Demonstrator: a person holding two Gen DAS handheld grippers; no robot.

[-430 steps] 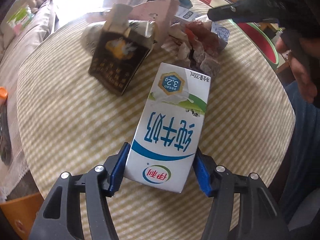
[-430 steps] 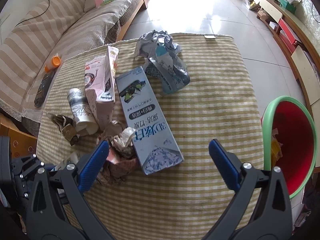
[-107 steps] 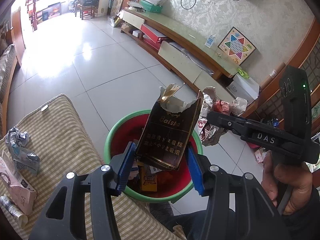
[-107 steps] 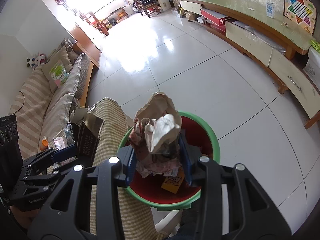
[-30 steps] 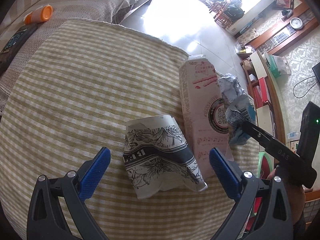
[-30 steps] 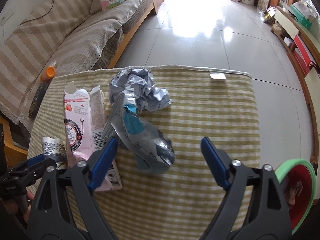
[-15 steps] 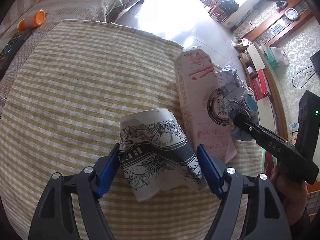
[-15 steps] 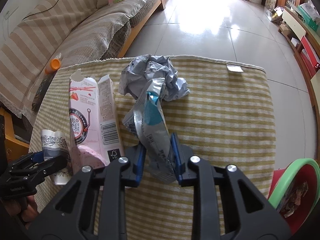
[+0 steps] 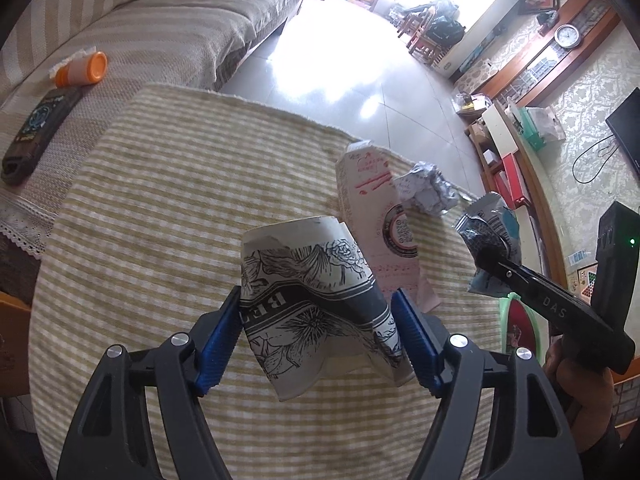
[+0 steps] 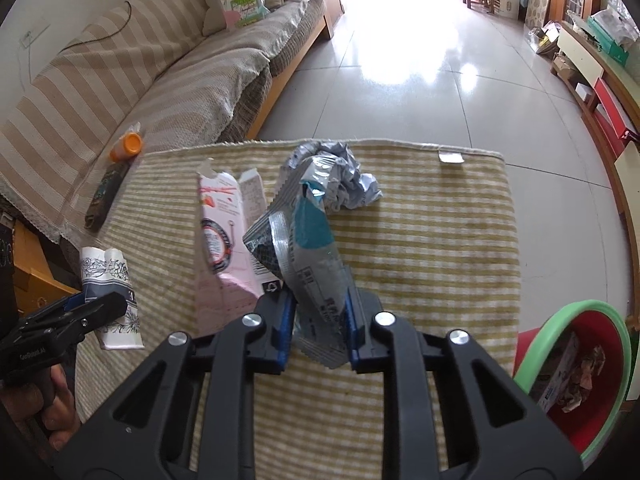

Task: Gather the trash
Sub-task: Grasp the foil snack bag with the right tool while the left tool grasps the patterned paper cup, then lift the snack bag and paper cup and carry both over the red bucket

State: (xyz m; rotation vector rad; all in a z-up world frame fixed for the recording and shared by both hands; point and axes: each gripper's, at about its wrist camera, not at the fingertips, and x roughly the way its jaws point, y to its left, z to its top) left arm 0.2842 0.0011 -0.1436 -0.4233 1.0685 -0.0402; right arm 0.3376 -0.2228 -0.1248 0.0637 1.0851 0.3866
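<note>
Grippers both hold trash above the striped tablecloth (image 10: 440, 240), left gripper (image 9: 318, 332) clamping a crushed paper cup (image 9: 312, 296), right gripper (image 10: 318, 320) pinching a foil wrapper (image 10: 312, 264) that could slip before the bin (image 10: 580, 368).

Since a second ago, the crushed black-and-white floral paper cup (image 9: 316, 304) has been clamped and raised off the striped cloth, and the crumpled silver-and-teal foil wrapper (image 10: 312, 256) likewise gripped and lifted.

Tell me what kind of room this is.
Most likely a home living room: a striped sofa, a wall clock and a TV over a long low cabinet, with tiled floor.
</note>
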